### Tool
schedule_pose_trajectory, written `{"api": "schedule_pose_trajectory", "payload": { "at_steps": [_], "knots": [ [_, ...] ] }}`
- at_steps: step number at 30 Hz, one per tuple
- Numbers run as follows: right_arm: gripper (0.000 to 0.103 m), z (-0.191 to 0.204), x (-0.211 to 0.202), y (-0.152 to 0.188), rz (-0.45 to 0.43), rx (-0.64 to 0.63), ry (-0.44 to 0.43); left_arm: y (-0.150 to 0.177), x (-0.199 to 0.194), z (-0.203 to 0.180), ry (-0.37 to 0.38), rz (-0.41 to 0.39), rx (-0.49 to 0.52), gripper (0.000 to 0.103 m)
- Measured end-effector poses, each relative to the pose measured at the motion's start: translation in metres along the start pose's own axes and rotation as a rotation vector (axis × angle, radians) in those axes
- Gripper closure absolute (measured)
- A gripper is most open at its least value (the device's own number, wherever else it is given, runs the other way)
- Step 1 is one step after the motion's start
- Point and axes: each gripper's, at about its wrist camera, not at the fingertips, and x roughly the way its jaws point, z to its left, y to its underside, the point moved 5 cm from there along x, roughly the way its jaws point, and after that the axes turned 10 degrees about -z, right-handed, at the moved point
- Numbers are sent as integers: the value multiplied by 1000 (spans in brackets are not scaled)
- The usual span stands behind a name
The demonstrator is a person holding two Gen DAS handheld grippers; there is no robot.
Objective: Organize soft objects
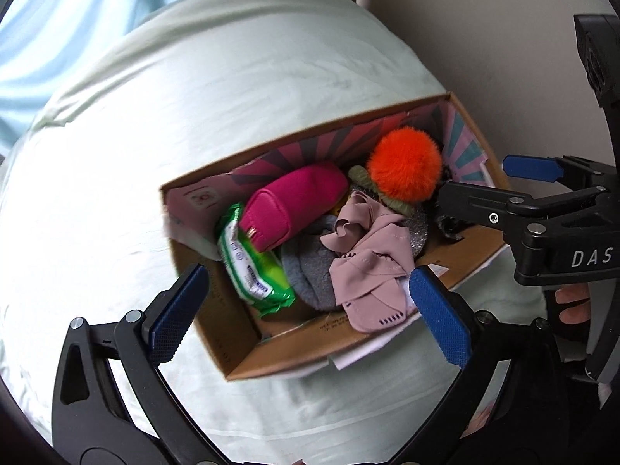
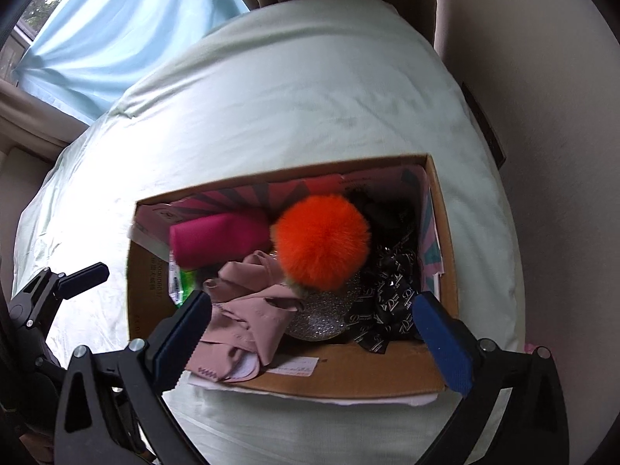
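Observation:
An open cardboard box sits on a pale green bed. Inside lie an orange fluffy pompom, a magenta pouch, a green tissue pack, a dusty-pink cloth, a grey knit piece, a glittery silver item and a black printed ribbon. My left gripper is open and empty above the box's near side. My right gripper is open and empty above the box's near edge; it also shows in the left wrist view.
The pale green bedding surrounds the box. A beige wall runs along the right. Light blue curtains and brown drapes hang at the far end. A white paper lies under the box.

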Motion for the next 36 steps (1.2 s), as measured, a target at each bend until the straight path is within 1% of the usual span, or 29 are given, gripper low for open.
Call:
{"api": "schedule_pose_trajectory", "payload": {
  "at_steps": [3,7,9,11,13,15,20,24,30,36],
  "knots": [
    [0,12,-23,-5,-36,-20,18,-1,-31,9,-12,-35,-24,0],
    [0,33,-61,-11,-86,-35,14,-2,-85,27,-42,-106,-67,0],
    [0,49,-86,-14,-120,-45,8,-2,-116,40,-52,-145,-101,0],
    [0,65,-110,-16,-154,-57,7,-3,-150,53,-43,-195,-144,0],
    [0,82,-135,-18,-191,-78,30,-3,-185,67,-51,-251,-180,0],
    [0,103,-162,-21,-235,-89,29,-3,-222,80,-75,-312,-198,0],
    [0,154,-226,-23,-330,-104,1,-1,-304,112,-181,-431,-204,0],
    [0,194,-271,-20,-419,-136,-15,8,-359,136,-221,-535,-242,0],
    [0,242,-312,-9,-536,-202,-17,28,-410,163,-262,-629,-295,0],
    [0,260,-323,5,-603,-216,1,43,-432,165,-320,-699,-282,0]
  ]
}}
